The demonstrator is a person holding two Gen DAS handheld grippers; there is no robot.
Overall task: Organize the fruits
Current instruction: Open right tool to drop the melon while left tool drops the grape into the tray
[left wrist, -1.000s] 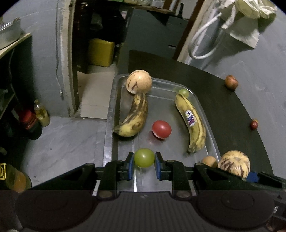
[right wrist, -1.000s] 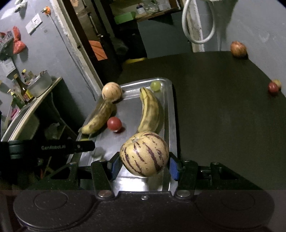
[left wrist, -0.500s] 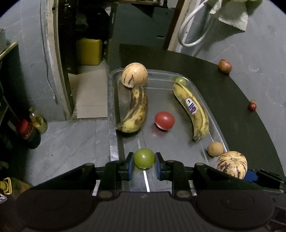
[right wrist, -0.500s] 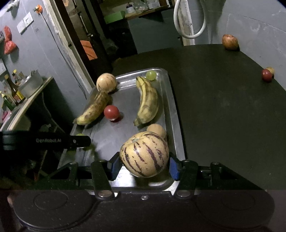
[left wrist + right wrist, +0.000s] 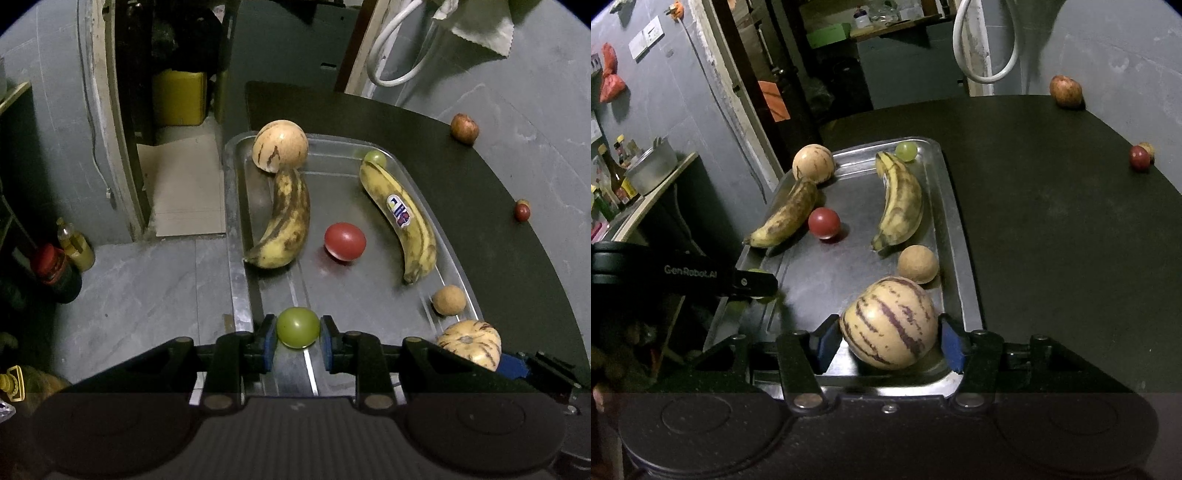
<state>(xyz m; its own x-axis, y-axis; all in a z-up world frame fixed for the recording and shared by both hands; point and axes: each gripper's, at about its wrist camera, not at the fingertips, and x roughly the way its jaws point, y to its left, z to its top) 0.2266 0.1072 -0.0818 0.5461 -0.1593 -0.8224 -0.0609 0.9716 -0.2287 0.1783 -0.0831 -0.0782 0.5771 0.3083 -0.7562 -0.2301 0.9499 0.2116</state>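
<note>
Gathering loose fruit onto the metal tray [image 5: 955, 236], I keep the left gripper [image 5: 298, 334] clamped on a green grape [image 5: 297, 327] above its near edge, while the right gripper [image 5: 888, 341], jaws parted, brackets the striped melon [image 5: 889, 322] resting at the tray's near corner.

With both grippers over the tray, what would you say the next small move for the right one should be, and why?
Probably back the right gripper straight out. Its pads stand apart from the striped melon, which appears to rest on the metal tray beside the small tan fruit, so it looks released already.
</note>
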